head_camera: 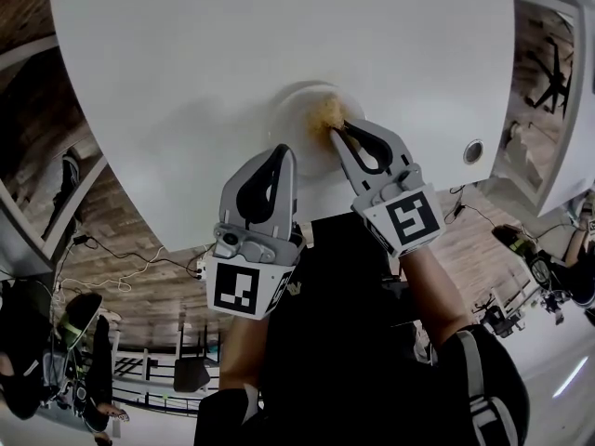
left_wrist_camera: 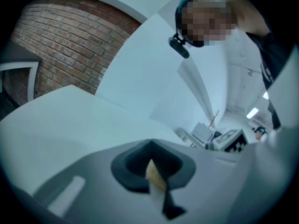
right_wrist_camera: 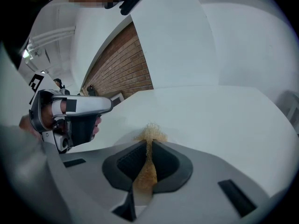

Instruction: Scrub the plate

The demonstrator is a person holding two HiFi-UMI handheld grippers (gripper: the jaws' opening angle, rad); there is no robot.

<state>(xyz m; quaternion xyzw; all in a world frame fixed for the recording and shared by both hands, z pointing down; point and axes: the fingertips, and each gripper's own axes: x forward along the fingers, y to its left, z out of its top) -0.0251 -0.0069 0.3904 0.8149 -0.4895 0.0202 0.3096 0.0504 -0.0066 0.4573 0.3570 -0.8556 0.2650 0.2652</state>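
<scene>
The plate [head_camera: 294, 119] lies on the white bench [head_camera: 279, 26], close to its near edge, with broad white surface stretching beyond it and to both sides. The left hand-held gripper [head_camera: 282, 152] is pressed onto the plate's near rim, pinching it edge-on. The right hand-held gripper [head_camera: 342, 130] pinches a golden wire scrubber [head_camera: 327, 111], whose tuft touches the plate's far half.

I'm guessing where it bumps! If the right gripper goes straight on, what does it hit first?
Probably the plate: the right gripper is shut on a golden scrubber that already seems to touch it.
</scene>
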